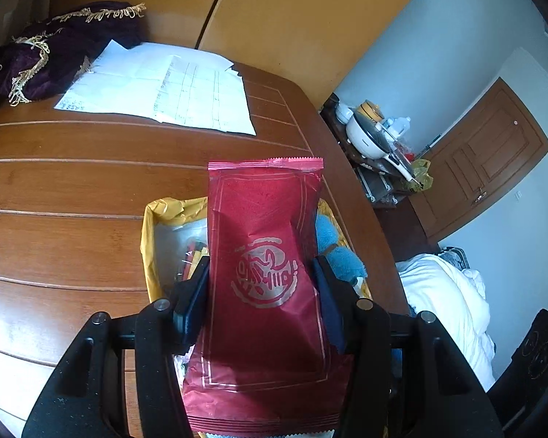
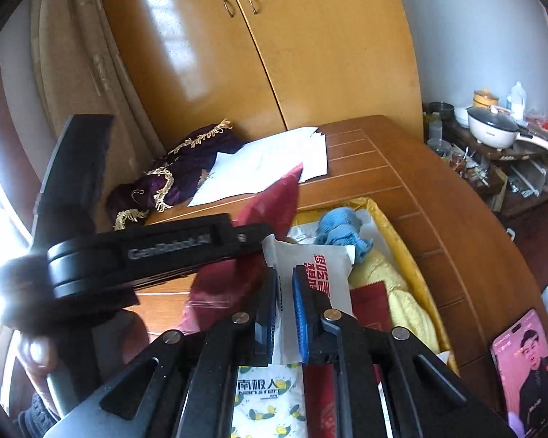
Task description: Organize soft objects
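A dark red foil packet (image 1: 266,211) stands upright between the fingers of my left gripper (image 1: 261,268), which is shut on it. It hangs over a yellow-lined box (image 1: 149,226) on the wooden table (image 1: 73,182). In the right wrist view my right gripper (image 2: 285,273) is shut on a white packet with red characters (image 2: 321,266) above the same box (image 2: 402,233). A blue fluffy item (image 2: 341,228), a yellow cloth (image 2: 394,284) and more red packets lie inside. The red packet (image 2: 274,200) shows to the left, just beside the white one.
A purple velvet cloth with gold fringe (image 1: 44,58) and white papers (image 1: 164,87) lie at the table's far end by a wardrobe (image 2: 274,54). A phone (image 2: 526,365) lies near the right edge. Beyond it stand a cluttered side table (image 2: 493,131) and a bed (image 1: 445,299).
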`<state>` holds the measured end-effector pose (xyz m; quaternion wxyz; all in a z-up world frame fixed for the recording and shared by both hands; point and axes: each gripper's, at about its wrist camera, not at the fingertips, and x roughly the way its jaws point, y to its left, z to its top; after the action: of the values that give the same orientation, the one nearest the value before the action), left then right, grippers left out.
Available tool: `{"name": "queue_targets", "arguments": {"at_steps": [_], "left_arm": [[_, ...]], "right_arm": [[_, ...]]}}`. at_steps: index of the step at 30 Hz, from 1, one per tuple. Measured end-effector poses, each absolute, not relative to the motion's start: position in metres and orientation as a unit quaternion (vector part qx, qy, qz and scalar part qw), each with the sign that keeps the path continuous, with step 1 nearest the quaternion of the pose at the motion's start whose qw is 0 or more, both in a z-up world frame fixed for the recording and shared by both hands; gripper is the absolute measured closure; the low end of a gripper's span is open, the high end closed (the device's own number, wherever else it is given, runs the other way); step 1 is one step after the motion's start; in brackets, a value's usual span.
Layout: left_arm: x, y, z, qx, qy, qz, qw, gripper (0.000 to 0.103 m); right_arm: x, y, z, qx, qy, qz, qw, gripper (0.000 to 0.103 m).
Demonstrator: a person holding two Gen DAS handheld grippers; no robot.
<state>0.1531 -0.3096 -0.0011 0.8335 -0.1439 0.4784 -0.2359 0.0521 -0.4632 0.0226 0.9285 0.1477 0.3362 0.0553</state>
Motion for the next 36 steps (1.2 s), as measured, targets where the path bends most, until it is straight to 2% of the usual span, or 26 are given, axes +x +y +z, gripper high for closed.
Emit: {"name": "queue_targets", "arguments": {"at_steps": [4,6,10,15,18,21,27,33,36], "left_arm": [[0.151,-0.303,-0.001,-0.173,0.478,-0.258,0.822,0.047],[0.153,-0.3,-0.001,-0.193,0.482,-0.276,0.809,0.037],[0.142,-0.29,0.009,-0.208,0.471,-0.285,0.809,0.031],[0.105,-0.266,0.03,-0.217,0.413,-0.269,0.843,0.03],[0.073,-0.243,0.04,-0.232,0.357,-0.242,0.872,0.023],[0.051,-0.232,0.045,-0.22,0.331,-0.229,0.889,0.021],[0.015,-0.226,0.04,-0.113,0.281,-0.107,0.947,0.021],[0.014,-0.227,0.014,-0.069,0.35,-0.107,0.928,0.021],[0.012,-0.236,0.013,-0.039,0.352,-0.103,0.929,0.021]], "right_arm": [[0.047,-0.469,0.02,0.182,0.325,0.063,0.926,0.084],[0.043,-0.478,0.019,0.216,0.316,0.087,0.92,0.07],[0.035,-0.485,0.02,0.254,0.299,0.106,0.914,0.062],[0.017,-0.476,0.027,0.255,0.272,0.109,0.921,0.035],[0.005,-0.47,0.033,0.243,0.259,0.114,0.928,0.03],[-0.004,-0.464,0.04,0.236,0.249,0.116,0.932,0.027],[-0.013,-0.444,0.039,0.215,0.285,0.144,0.923,0.026],[-0.027,-0.435,0.031,0.203,0.311,0.15,0.916,0.026],[-0.028,-0.437,0.028,0.197,0.318,0.139,0.917,0.026]]}}
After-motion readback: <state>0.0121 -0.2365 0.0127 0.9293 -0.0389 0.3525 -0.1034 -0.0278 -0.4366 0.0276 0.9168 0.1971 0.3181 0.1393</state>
